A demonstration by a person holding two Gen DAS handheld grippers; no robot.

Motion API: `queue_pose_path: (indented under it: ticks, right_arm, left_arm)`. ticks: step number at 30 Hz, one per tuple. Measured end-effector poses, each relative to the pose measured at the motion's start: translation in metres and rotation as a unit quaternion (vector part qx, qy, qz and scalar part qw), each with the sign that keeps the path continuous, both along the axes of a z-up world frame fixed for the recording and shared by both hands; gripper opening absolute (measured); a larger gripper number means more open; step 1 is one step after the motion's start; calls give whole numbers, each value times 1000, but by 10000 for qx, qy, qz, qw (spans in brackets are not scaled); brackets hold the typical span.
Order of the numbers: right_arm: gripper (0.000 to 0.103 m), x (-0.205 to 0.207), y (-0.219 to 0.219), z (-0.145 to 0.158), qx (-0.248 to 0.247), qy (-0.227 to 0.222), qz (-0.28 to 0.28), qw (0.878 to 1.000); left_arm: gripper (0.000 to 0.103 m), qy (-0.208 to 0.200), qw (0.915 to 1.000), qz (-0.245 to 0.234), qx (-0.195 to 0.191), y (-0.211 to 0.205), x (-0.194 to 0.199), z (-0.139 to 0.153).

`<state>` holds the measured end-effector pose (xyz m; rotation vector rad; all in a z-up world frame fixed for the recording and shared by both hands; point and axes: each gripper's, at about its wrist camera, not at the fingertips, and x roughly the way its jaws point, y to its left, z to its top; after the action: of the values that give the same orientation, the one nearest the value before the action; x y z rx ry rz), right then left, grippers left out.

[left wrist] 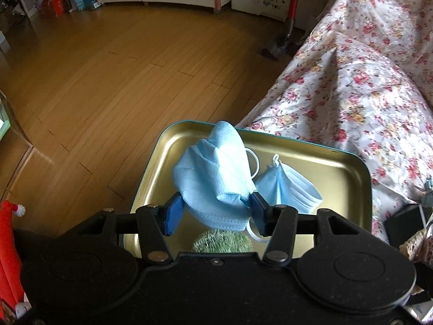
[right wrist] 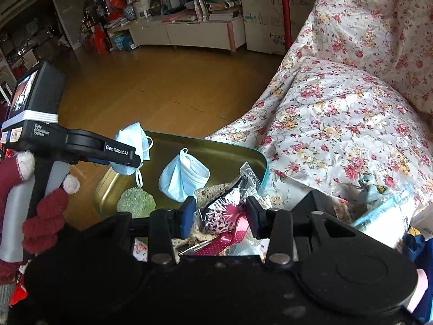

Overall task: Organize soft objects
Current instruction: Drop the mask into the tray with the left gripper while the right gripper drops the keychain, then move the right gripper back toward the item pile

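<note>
Left hand-held gripper: clenched on a blue mask; both blue pads press into its bunched lower fold.
Left pads: one on each side of the fold, the mask standing up between and beyond them.
Held mask: hangs above the tin, over its left half, clear of the floor of the tin; a white ear loop dangles under it.
Right hand-held gripper: grasping a clear plastic packet with a pink and leopard-print item inside; the crinkled wrap sits between the two pads and rises past them.
Packet: at the near right corner of the tin, over its rim, as the right wrist view shows it.
Second mask: folded, lying inside the tin, towards its right half, apart from the held mask.
Green tuft: a round fuzzy piece on the tin's floor at the near left corner, below the held mask.
Lace piece: cream, in the tin just behind the packet, partly hidden by it.
Tin: open, gold inside with a teal rim, rectangular with rounded corners.
Floral cover: drapes over furniture to the right of the tin and touches its far right edge.
Wood floor: beyond and left of the tin.
Red knitted toy: left of the tin, beside the left gripper's handle.
</note>
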<state>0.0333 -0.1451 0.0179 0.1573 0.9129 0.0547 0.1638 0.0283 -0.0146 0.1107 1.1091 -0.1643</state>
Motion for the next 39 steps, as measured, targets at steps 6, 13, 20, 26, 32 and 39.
queue_pose_path:
  ticks: [6,13,20,26,32,39]
  right_arm:
    - [44,14,0,-6,111,25,-7,9999]
    - [47,17,-2,-6,200,-28,-70,9998]
    - [47,7,-8,-12,229,154,-170,9995]
    - [48,-9,-14,-17,196,248,-235,9992]
    - [52,-32,-24,-18,167,335,-361,9986]
    - [54,-74,-35,-19,-38,372,-474,9982]
  left_arm:
    - [65,67,9999,39,76,-1,8,-9]
    - [69,117,9999,95,68,1,6,-10]
    - [69,56,9999,38,154,-2,-7,-4]
    - [70,23,9998,-67,195,-12,-25,4]
    - [72,-36,9993,-290,247,-27,-49,10]
    - [72,-30,9978,-603,259,-52,-82,13]
